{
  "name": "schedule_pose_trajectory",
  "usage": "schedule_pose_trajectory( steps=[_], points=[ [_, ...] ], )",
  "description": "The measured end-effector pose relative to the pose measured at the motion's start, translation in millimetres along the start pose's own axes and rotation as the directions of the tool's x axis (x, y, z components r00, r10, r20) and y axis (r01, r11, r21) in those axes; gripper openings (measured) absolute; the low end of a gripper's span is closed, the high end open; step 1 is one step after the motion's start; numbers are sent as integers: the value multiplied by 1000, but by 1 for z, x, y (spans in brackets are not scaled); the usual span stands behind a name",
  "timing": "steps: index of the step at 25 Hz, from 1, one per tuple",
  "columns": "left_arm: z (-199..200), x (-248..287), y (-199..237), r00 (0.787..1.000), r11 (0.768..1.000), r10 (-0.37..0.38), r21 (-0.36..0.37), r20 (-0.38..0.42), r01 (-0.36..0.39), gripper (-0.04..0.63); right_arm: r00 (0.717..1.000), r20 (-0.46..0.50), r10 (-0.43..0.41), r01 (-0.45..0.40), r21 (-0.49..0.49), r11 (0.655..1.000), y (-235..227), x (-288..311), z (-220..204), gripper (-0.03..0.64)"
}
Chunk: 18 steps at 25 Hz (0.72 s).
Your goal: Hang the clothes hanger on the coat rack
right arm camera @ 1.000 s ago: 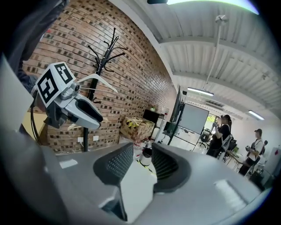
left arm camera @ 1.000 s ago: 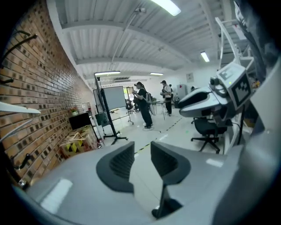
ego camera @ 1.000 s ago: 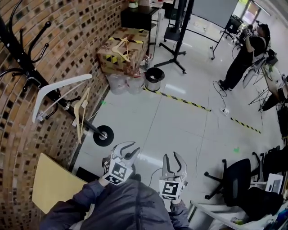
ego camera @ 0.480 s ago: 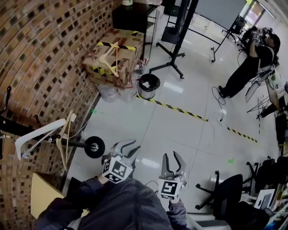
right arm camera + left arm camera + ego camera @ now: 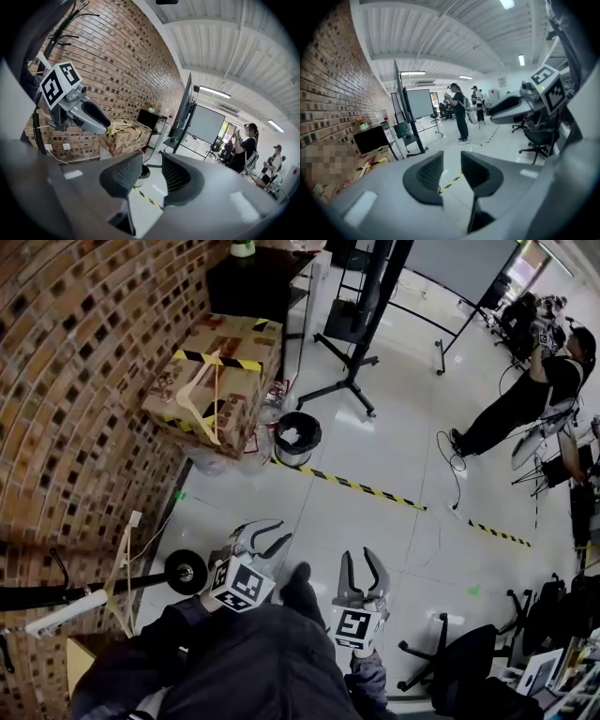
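The room is bright. Long ceiling lights (image 5: 508, 3) glow white at the top of the left gripper view. The shiny floor (image 5: 375, 474) shows pale glare in the middle of the head view. Every picture bends at its edges, so the brick wall (image 5: 84, 381) looks curved. Both gripper views have black corners. The fingers (image 5: 425, 180) near each camera look soft and blurry.
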<state>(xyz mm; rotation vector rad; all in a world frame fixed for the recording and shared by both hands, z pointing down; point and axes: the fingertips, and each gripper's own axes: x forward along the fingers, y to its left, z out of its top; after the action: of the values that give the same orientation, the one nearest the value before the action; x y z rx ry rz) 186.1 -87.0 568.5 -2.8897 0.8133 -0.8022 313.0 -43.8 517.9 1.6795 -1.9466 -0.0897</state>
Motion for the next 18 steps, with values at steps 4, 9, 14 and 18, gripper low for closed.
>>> schedule_pose_trajectory(
  steps=[4, 9, 14, 18],
  points=[
    [7, 46, 26, 1000, 1000, -2, -16, -15, 2, 120, 1000, -6, 16, -16, 4, 1000, -29, 51, -6, 137],
    [26, 115, 72, 999, 997, 27, -72, -38, -29, 120, 999, 1, 44, -44, 12, 999, -81, 129, -11, 137],
    [66, 171, 119, 996, 988, 74, -132, -45, -79, 121, 994, 21, 104, -104, 3, 995, -134, 199, 3, 137],
    [88, 201, 156, 988, 972, 146, -177, -51, -152, 121, 984, 50, 170, -167, -52, 985, -163, 260, 16, 137]
  ],
)
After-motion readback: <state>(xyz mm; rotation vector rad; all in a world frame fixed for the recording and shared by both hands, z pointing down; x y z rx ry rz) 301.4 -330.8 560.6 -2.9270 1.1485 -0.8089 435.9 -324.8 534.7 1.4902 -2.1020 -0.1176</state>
